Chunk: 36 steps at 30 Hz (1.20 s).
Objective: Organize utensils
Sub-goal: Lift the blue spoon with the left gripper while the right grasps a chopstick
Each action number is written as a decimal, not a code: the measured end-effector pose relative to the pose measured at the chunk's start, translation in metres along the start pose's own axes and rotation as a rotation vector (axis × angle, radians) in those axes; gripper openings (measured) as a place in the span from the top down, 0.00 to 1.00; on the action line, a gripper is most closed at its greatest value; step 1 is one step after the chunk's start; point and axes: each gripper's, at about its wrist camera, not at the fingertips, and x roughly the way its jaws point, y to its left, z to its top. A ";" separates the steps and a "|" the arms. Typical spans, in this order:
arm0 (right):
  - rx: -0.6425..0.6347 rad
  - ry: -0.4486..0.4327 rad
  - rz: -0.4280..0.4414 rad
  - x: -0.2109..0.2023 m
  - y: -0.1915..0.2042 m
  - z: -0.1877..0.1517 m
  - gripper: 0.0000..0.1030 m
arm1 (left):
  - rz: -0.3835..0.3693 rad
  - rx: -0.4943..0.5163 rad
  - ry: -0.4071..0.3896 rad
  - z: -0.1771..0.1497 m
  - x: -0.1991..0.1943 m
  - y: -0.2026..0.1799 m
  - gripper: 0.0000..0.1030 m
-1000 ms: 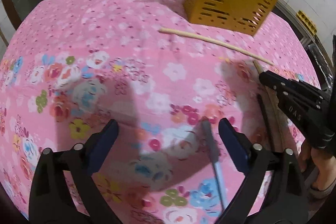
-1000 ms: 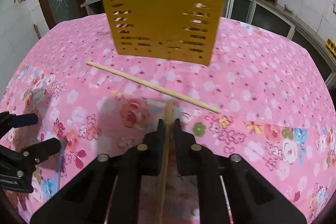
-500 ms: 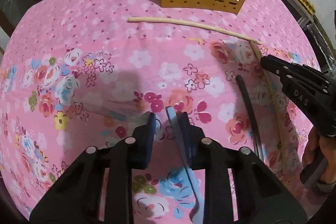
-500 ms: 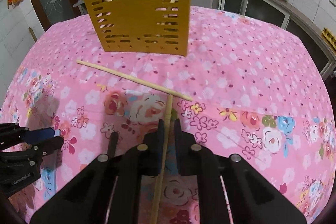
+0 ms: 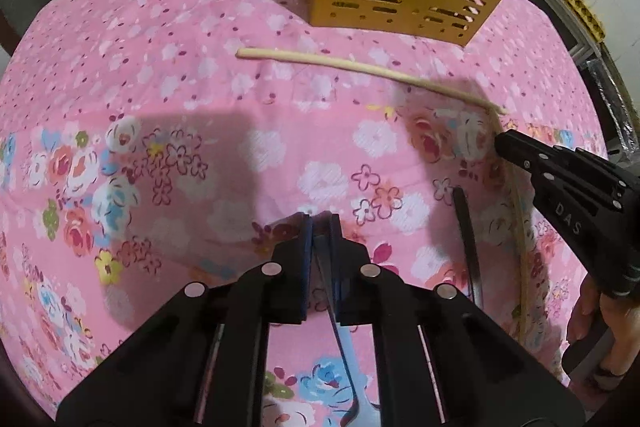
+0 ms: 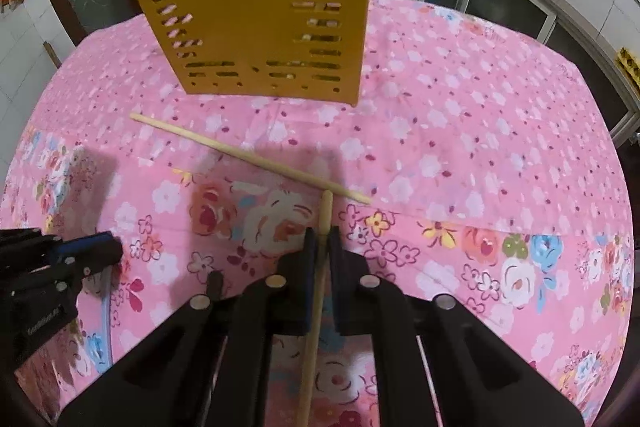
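We had the right gripper jaws clamped on a wooden chopstick pointing lengthwise at the yellow slotted holder by the desk's far edge, the left gripper jaws just closed on a blue-handled utensil.

The yellow holder blocks the far side; a loose chopstick lies across the cloth before it, right part free
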 end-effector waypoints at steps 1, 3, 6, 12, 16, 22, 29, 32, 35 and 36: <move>0.004 -0.019 0.004 -0.005 -0.001 -0.001 0.93 | -0.012 0.005 -0.008 0.001 -0.001 -0.001 0.94; 0.022 -0.053 0.025 -0.014 -0.006 -0.004 0.94 | -0.015 0.015 -0.028 0.004 -0.007 0.001 0.94; 0.042 -0.130 0.047 -0.035 -0.012 -0.008 0.94 | -0.013 0.035 -0.086 0.007 -0.019 -0.003 0.94; 0.046 -0.321 -0.003 -0.079 -0.016 -0.012 0.94 | 0.042 0.102 -0.272 0.008 -0.062 -0.015 0.94; 0.062 -0.423 0.012 -0.096 -0.017 -0.010 0.95 | 0.061 0.146 -0.384 0.006 -0.090 -0.019 0.94; 0.058 -0.549 -0.009 -0.111 -0.015 -0.007 0.97 | 0.054 0.172 -0.500 0.004 -0.116 -0.021 0.94; 0.034 -0.254 0.014 -0.059 -0.026 0.011 0.94 | 0.016 0.174 -0.493 0.005 -0.120 -0.017 0.94; 0.055 -0.178 -0.010 -0.028 -0.032 0.012 0.76 | 0.009 0.166 -0.490 0.008 -0.119 -0.013 0.94; 0.062 -0.140 -0.040 -0.009 -0.035 0.011 0.51 | 0.012 0.166 -0.487 0.008 -0.117 -0.011 0.94; 0.053 -0.126 -0.050 -0.005 -0.034 0.011 0.56 | 0.016 0.168 -0.484 0.009 -0.117 -0.010 0.94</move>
